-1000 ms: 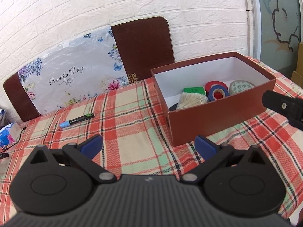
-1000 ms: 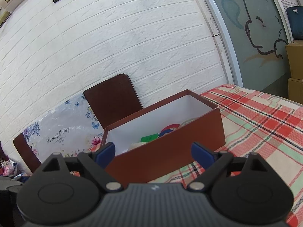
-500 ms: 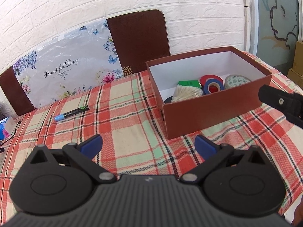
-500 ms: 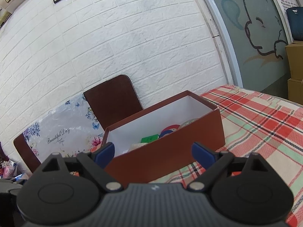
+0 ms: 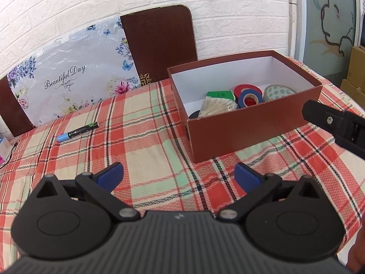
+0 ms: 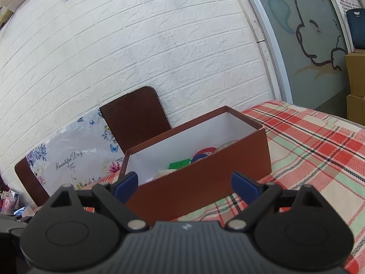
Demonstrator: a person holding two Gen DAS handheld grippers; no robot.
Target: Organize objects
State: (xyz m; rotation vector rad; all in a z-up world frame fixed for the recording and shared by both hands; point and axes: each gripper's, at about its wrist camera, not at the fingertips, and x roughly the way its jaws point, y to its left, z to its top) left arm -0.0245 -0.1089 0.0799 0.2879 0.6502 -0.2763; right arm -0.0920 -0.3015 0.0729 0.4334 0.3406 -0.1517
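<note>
Two sets of fingers are spread wide and carry nothing. The left gripper (image 5: pixel 178 173) hangs over the plaid counter (image 5: pixel 146 150), its blue-tipped fingers (image 5: pixel 111 174) framing bare cloth. Ahead of them and off to their left lies the one loose thing, a marker (image 5: pixel 77 132). It lies flat on the cloth, well apart from the fingers. Its long axis runs slantwise across the view, with the blue cap (image 5: pixel 62 137) at the nearer left end and the black barrel rising toward the far right. A green band sits near the far tip.

Right of the marker, across open cloth, stands the brown box (image 5: pixel 246 123), its inside white. It already holds tape rolls (image 5: pixel 248 96), something green, a pale bundle and a patterned round piece. The marker is nowhere near touching it.

The right gripper (image 6: pixel 185 183) hovers low in front of the box's near wall (image 6: pixel 200 182), with the box between the marker and itself. From its own view the marker cannot be seen at all.

So the left gripper is the nearer and, I judge, the natural one for the pickup. It would have to swing left and forward, and turn so the fingers close across the barrel rather than along it. The marker looks slim and hard, and apt to roll if nudged.
</note>
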